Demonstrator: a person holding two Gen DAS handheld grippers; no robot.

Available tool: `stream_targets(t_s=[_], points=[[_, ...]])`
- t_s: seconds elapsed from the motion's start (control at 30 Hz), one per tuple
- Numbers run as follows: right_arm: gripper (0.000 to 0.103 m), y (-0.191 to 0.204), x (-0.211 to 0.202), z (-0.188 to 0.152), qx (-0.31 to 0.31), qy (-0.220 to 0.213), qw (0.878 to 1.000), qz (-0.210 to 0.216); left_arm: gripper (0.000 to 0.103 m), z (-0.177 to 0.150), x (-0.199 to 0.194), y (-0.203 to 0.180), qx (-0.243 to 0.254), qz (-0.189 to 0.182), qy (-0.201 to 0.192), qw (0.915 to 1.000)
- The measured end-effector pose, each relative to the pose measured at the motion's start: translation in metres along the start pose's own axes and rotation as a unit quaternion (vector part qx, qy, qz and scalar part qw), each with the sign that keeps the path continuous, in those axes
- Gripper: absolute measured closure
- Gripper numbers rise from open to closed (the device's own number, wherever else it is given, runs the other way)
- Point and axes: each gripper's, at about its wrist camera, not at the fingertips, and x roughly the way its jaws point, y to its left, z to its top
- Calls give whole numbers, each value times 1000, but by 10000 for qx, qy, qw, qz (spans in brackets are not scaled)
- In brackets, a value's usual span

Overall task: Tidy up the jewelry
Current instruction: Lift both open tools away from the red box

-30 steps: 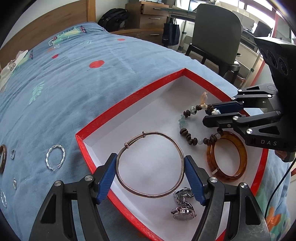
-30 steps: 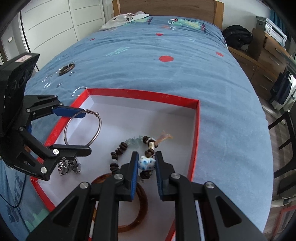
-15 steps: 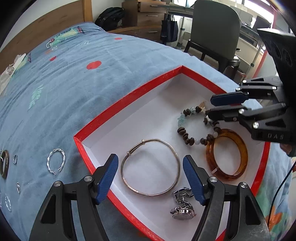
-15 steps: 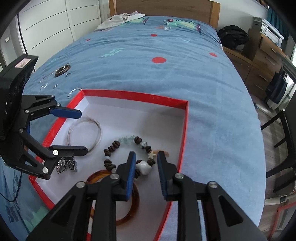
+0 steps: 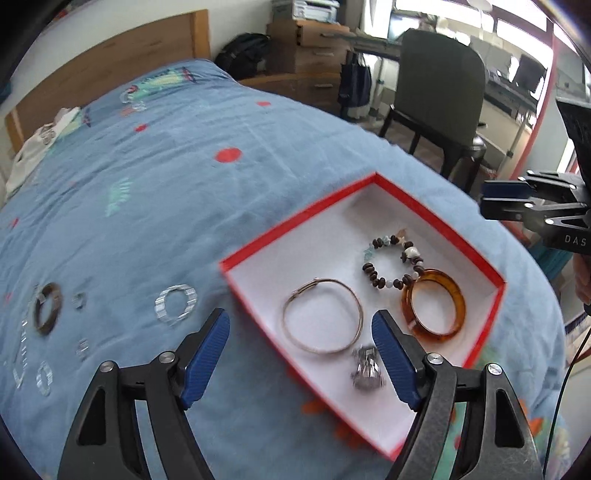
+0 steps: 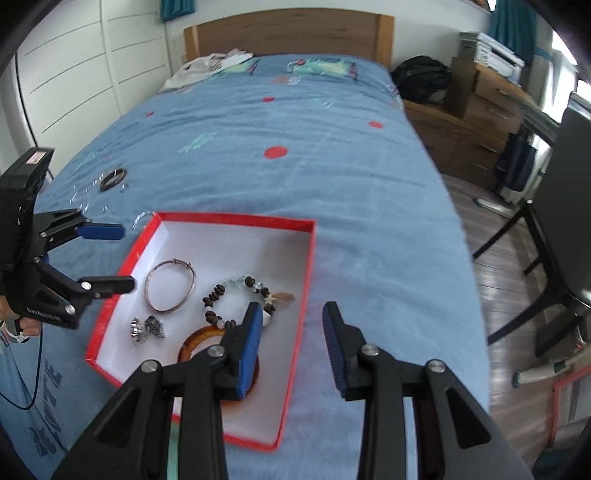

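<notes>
A red box point(image 5: 295, 224) with a white inside lies on the blue bed; it also shows in the right wrist view point(image 6: 236, 218). In it lie a thin metal bangle point(image 5: 323, 315), a beaded bracelet point(image 5: 393, 264), an amber bangle point(image 5: 433, 307) and a silver watch point(image 5: 365, 367). My left gripper point(image 5: 301, 360) is open and empty above the box's near left edge. My right gripper point(image 6: 291, 345) is open and empty above the box's right rim. On the bedcover left of the box lie a twisted silver ring point(image 5: 176, 304), a dark bangle point(image 5: 47, 313) and several small rings point(image 5: 44, 378).
A wooden headboard point(image 6: 288, 35) and folded clothes point(image 6: 207, 68) are at the far end of the bed. A dark chair point(image 5: 441, 99), a drawer unit point(image 6: 484, 110) and a black backpack point(image 6: 421, 79) stand beside the bed.
My right gripper let go of the beaded bracelet, opened and drew back past the box's right rim. My left gripper lifted and pulled back left from the metal bangle.
</notes>
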Motion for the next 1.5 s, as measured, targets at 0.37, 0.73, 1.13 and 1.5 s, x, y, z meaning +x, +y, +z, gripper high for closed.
stream_targets(t_s=[0.37,0.73,1.13,1.5], points=[[66,64,-110,-11,233,-430,9984,-277,15,-72,-153,62,-828,696,-627,9922],[65,153,-163,-40,368,-791,9962,-53,15,-196,-263,113,-1733,1587,-917,9677],[65,223,-177,-46,305,-1123,9928,291,15,-242,-324,138,-2265,2134,-1313,9412],[65,240,-159,-41,498,-1317,9897,256,15,-256,-297,152,-2420,2058,-1042,9425]])
